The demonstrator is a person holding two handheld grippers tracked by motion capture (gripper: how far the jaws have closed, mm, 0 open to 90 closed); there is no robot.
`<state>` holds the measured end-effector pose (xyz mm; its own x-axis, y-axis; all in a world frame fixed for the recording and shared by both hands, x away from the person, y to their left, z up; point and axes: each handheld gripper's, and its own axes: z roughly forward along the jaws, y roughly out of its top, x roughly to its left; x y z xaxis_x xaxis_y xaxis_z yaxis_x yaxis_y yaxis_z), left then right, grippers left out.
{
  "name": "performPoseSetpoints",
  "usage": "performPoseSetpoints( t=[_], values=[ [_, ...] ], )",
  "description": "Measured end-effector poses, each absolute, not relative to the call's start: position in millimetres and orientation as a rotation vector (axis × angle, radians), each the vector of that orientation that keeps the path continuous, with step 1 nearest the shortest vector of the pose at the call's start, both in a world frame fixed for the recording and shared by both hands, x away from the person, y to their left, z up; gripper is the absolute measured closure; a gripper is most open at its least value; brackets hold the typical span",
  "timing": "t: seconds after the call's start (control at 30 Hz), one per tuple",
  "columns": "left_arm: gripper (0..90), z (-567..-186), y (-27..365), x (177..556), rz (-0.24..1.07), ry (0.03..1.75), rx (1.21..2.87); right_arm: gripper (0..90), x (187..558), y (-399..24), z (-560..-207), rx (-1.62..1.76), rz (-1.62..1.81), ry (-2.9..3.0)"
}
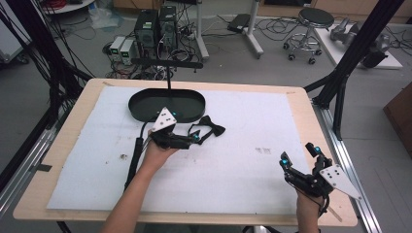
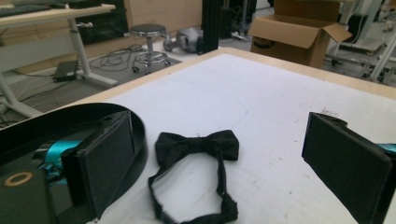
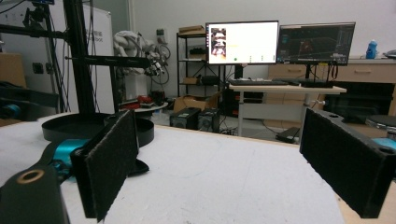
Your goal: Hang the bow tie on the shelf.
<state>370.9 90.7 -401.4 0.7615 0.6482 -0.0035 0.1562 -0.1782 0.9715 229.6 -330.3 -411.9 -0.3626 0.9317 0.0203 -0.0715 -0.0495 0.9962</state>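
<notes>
We have the bow tie [image 1: 210, 126] lying flat on the white mat [image 1: 243, 160], just right of centre-top in the high view, beside the lower right rim of the black tray [image 1: 141, 97]. Our left gripper [image 1: 194, 136] is at it: its tips sit at the tie's strap, while our right gripper [image 1: 300, 156] waits well apart at the lower right of the frame, so the left hand is plainly the nearer one.

In the left gripper view the bow tie [image 2: 198, 144] lies straight ahead between the two jaws, a little left of the middle. The bow's long axis runs across the frame, jaw to jaw, and the strap [image 2: 219, 186] loops down from it toward the bottom edge, nearest the camera. The jaws stand wide apart and hold nothing.

In the right gripper view the jaws are likewise spread wide and empty, facing the tray [image 3: 93, 128] at centre left.

We judge that the coming move turns on this: the strap lies nearer than the bow, so a short push forward and down puts it between the pads.
</notes>
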Motion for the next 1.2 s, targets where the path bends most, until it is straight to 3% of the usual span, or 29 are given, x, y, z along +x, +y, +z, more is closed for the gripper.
performPoseSetpoints(
  t=[0.27, 0.37, 0.63, 0.7, 1.03, 1.2],
  values=[
    [13.0, -425, 51, 399, 0.42, 0.673, 1.868, 10.8, 229, -332, -412, 0.979, 1.599, 1.382],
    [20.7, -431, 47, 407, 0.369, 0.709, 1.92, 10.8, 229, -333, -412, 0.981, 1.602, 1.379],
    [27.6, -443, 37, 415, 0.357, 0.774, 2.012, 10.8, 230, -335, -413, 0.984, 1.61, 1.377],
    [38.1, -444, 35, 415, 0.358, 0.792, 2.03, 10.8, 231, -335, -413, 0.982, 1.614, 1.379],
    [60.8, -449, 31, 417, 0.363, 0.797, 2.085, 10.8, 230, -335, -413, 0.983, 1.63, 1.377],
    [86.2, -449, 29, 415, 0.366, 0.754, 2.112, 10.8, 230, -334, -413, 0.979, 1.631, 1.381]
  ],
)
